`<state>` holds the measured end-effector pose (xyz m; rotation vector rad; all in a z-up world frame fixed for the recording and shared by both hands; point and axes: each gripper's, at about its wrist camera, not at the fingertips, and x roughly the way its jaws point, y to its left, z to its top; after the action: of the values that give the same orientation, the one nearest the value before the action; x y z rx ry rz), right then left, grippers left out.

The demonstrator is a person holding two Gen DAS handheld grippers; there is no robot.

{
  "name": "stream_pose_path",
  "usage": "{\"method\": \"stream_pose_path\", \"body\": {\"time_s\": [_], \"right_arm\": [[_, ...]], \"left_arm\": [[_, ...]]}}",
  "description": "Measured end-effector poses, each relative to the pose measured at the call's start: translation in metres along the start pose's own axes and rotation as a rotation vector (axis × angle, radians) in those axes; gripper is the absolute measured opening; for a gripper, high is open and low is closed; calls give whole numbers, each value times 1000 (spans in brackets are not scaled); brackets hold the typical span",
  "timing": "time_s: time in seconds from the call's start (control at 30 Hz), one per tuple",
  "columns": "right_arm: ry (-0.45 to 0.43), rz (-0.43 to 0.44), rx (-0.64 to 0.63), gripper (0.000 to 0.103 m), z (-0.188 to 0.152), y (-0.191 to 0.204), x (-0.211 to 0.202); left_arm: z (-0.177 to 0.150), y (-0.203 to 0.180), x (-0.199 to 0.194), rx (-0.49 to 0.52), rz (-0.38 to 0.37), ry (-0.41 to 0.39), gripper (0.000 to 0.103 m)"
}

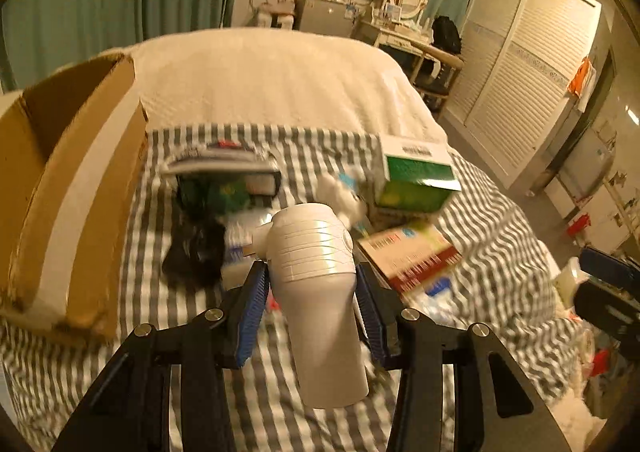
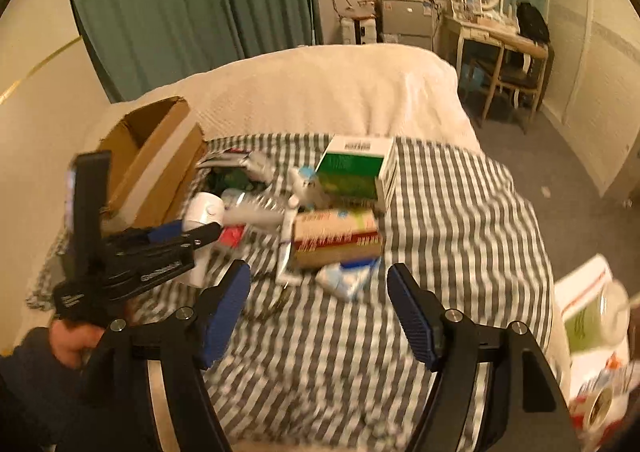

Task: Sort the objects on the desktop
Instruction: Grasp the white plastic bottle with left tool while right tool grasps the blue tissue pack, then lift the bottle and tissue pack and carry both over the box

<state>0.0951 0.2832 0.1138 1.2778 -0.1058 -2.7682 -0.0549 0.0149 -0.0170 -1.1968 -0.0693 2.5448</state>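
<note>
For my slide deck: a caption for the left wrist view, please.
Left hand-held gripper clamps a white bottle above the striped sheet, cardboard box alongside.

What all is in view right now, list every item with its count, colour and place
cardboard box: one, brown, open, left on striped sheet
white bottle: one, held in left gripper
green-and-white box: one, middle of pile
red-and-tan box: one, in front of the green one
black pouch: one, near cardboard box
blanket: one, cream, far half of bed
left gripper: black, blue pads, shut on bottle
right gripper: black, blue pads, open, empty
</note>
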Motion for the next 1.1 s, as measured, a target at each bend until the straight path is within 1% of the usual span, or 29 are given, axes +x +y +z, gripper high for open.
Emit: {"method": "stream_pose_path", "body": {"time_s": [0.03,0.1,0.17,0.27,0.33,0.4,0.43,0.5,0.67,0.73,0.8,0.93,1.1], "right_arm": [[0,-2,-13,73,4,1,13],[-6,-18,-21,80,6,3,34],[20,-31,4,80,-2,0,65],[69,-62,104,80,-23,-11,108],[87,-91,149,80,-34,-15,128],[91,-90,203,80,-44,-20,145],[93,-93,224,80,-46,-22,153],[92,-96,226,80,-46,-21,161],[123,-170,159,80,-38,-11,180],[130,-184,158,78,-39,-10,184],[149,-185,156,65,-42,-7,189],[164,-213,115,60,-45,1,185],[184,-203,129,57,-49,-4,163]], "left_arm": [[-2,3,3,1,7,-16,45],[-9,11,9,-9,10,-37,45],[-15,18,16,-18,12,-36,45],[-19,18,16,12,33,-67,45],[-19,17,14,18,7,-78,45],[-20,17,16,18,-14,-74,45],[-19,15,16,21,-12,-71,45],[-19,14,17,26,-11,-75,45],[-19,17,15,14,-29,-79,45],[-19,19,14,9,-28,-81,45],[-19,20,15,2,-31,-78,45],[-18,20,13,2,-34,-85,45],[-18,18,8,5,-44,-98,45]]}}
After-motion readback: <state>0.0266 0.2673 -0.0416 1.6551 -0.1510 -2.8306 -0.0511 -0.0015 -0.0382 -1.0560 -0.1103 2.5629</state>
